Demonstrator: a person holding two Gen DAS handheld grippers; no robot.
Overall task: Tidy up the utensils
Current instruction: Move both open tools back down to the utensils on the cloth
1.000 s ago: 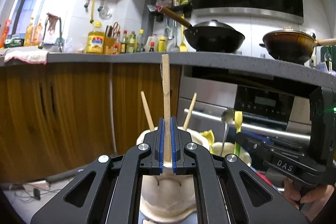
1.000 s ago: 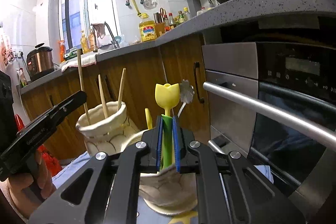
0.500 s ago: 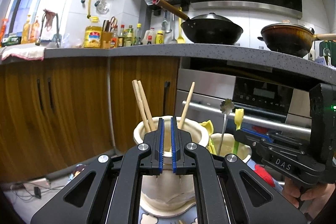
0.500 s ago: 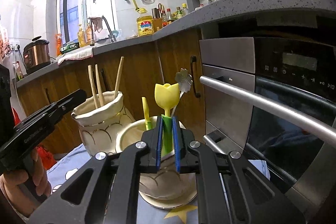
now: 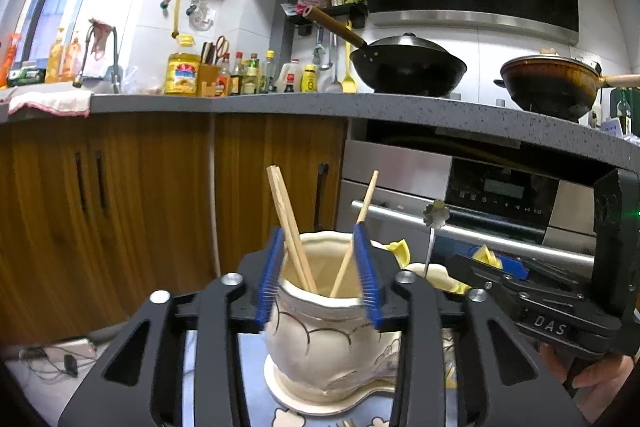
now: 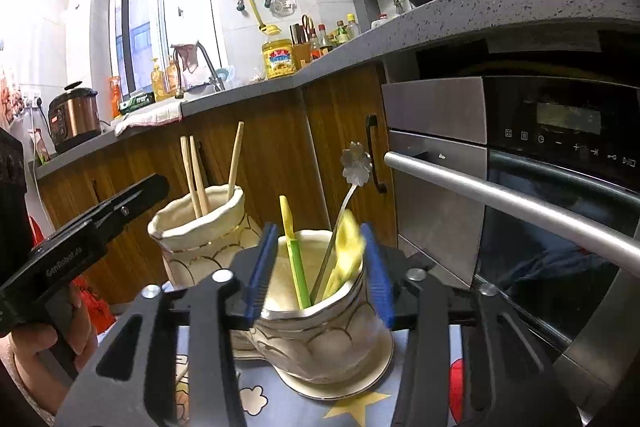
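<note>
Chopsticks (image 5: 292, 227), three pale wooden ones, stand tilted in the near cream ceramic jar (image 5: 320, 331) straight ahead of my left gripper (image 5: 319, 275), its jaws spread empty; my right gripper (image 6: 316, 277), equally spread, faces the right cup (image 6: 320, 331) holding yellow-green utensils (image 6: 294, 259)

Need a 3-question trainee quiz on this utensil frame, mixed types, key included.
1. True or false: the left gripper is shut on a wooden chopstick.
2. How many wooden chopsticks stand in the cream ceramic jar with gold lines?
3. Which holder has the flower-ended metal spoon? A) the chopstick jar B) the cream scalloped pot in front of the right gripper

Key: 1 false, jaws open. 2 three. 3 B.
</note>
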